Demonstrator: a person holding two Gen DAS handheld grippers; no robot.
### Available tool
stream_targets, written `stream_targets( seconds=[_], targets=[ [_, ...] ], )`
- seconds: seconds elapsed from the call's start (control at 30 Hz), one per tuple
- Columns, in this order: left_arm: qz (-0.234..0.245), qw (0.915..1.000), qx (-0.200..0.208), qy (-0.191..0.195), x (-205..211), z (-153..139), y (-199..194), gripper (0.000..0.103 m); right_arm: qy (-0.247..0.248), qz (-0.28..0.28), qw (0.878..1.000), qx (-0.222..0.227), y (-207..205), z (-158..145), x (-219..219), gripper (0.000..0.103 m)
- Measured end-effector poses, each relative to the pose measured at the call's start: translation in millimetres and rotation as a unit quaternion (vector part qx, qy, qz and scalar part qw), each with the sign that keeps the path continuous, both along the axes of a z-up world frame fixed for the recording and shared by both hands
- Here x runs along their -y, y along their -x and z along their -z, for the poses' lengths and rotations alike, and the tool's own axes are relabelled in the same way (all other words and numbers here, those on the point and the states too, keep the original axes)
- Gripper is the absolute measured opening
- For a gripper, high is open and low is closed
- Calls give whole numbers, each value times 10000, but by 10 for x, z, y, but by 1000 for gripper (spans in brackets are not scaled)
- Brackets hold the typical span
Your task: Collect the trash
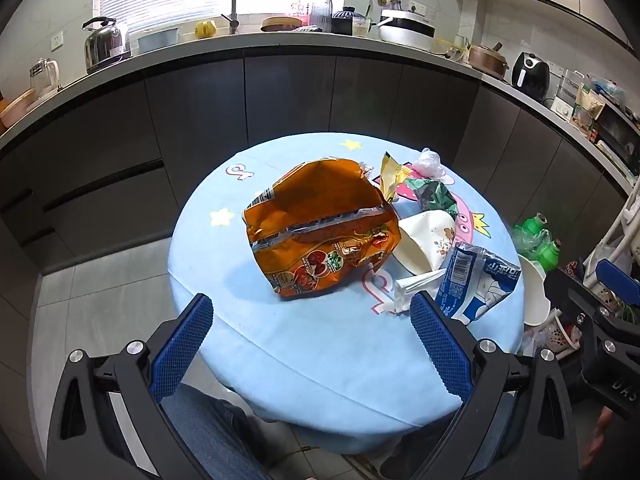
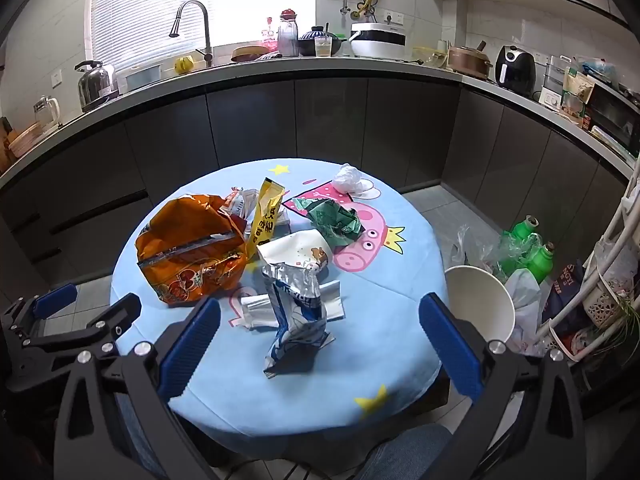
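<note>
— Left wrist view: what did the left gripper (image 1: 310,322) have?
— Nothing; its fingers stood wide apart over the near edge of the round table (image 1: 320,364), short of the orange snack bag (image 1: 320,228).
— And the right gripper (image 2: 320,328)?
— Also spread wide and empty, with the blue-and-white wrapper (image 2: 296,320) lying on the cloth between its fingers, untouched. A white paper bowl (image 2: 480,300) sat beside the table's right edge.

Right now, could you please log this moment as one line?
left gripper open, empty | right gripper open, empty | orange bag, blue wrapper on table | nothing collected yet
</note>
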State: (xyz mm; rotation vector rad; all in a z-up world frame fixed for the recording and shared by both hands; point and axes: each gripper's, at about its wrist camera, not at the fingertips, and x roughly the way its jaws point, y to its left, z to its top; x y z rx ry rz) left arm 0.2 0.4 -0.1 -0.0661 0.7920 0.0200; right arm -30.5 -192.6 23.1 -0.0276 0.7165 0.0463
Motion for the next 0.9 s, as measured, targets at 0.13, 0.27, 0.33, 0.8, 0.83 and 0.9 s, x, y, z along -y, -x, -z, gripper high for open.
stream_targets(
  seconds=[0.13, 0.27, 0.33, 0.8, 0.83, 0.9],
  targets=[
    [10, 10000, 9, -5, 3, -4, 4, 95, -3, -7, 10000, 6, -8, 10, 2, 100],
    [5, 10000, 1, -5, -4, 1, 1, 95, 1, 10, 10000, 23, -4, -2, 9, 100],
    [10, 10000, 4, -7, -8, 2, 5, 95, 11, 14, 10000, 39, 11, -15, 1, 100],
    [14, 10000, -22, -19, 22, 85, -32, 94, -13, 26, 10000, 14, -21, -3, 15, 100],
    [12, 10000, -14, -28, 20, 94, -31, 95, -13, 25, 10000, 5, -36, 1, 18, 100],
    [4, 10000, -16, -40, 29, 95, 4, 95, -16, 25, 10000, -10, -41, 2, 14, 100]
  ],
)
